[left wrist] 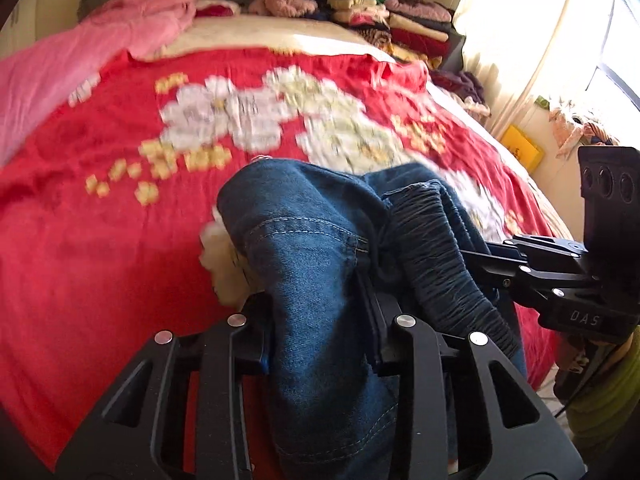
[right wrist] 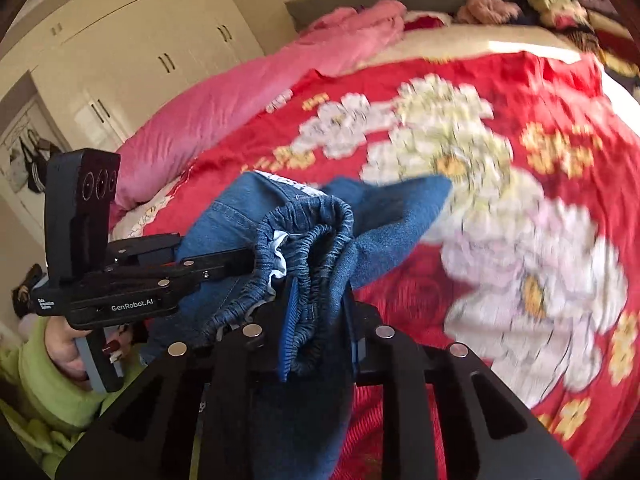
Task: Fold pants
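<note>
left wrist view has the blue denim pants with a gathered elastic waistband bunched at lower centre, lifted above the red bedspread with white and yellow flowers and hiding much of it. the left gripper is clamped on the denim. the right gripper enters from the right edge, its tips buried in the waistband; "das" reads on its body. a pink quilt lies upper left, a stack of folded clothes upper right, and a yellow box sits below the bright window.

right wrist view shows the right gripper pinching the waistband between blue pads. "genrobot.ai" is printed on the left gripper, held by a hand in a lime green sleeve. cream wardrobe doors fill the upper left.
</note>
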Motion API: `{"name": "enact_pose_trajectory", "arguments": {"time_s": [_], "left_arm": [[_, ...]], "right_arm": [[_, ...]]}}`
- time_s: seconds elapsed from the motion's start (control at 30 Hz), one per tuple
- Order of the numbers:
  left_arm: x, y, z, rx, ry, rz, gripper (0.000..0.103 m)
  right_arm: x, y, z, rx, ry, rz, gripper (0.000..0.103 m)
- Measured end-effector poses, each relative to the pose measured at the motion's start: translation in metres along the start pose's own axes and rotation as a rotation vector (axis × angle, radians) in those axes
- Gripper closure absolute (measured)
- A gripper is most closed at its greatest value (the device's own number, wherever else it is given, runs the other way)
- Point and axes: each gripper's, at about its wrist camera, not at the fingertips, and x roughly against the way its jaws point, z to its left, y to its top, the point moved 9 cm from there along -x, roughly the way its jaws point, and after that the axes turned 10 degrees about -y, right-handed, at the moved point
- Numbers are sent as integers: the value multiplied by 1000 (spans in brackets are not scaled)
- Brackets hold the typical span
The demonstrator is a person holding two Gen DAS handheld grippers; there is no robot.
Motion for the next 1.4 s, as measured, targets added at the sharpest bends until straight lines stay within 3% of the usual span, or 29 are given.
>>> {"name": "enact_pose_trajectory", "arguments": {"time_s": [0.1, 0.17, 0.27, 0.33, 0.4, 0.5, 0.6, 0.67, 0.73, 0.93, 1.4], "left_arm": [[7, 18, 2, -12, 26, -59, 77], [5, 21, 7, -19, 60, -64, 67], [-10, 10, 20, 0, 95, -5, 50], [-17, 3, 27, 11, 111, 22, 41], [-18, -2, 31, 24, 107, 27, 38], [-5, 1, 28, 22, 100, 0, 32], [13, 4, 20, 7, 105, -44, 19], [27, 4, 15, 0, 116, -68, 10], [42, 2, 9, -6, 129, -94, 10], [78, -10, -7, 6, 128, -125, 10], [102, -54, -45, 47, 107, -99, 10]], "right_arm": [[-1, 21, -1, 19, -19, -44, 84], [-11, 25, -8, 14, -60, -28, 83], [-32, 12, -29, 13, -198, 55, 72], [-36, 1, -41, -28, -220, 84, 57], [-32, -1, -47, -58, -227, 80, 50], [-15, -1, -50, -51, -261, 33, 46], [24, 4, -42, -33, -285, -68, 17], [46, 4, -36, -12, -303, -120, 11], [68, 6, -30, 4, -326, -172, 6], [109, -1, -17, 29, -392, -238, 5], [125, -61, -10, -2, -410, -159, 5]]}}
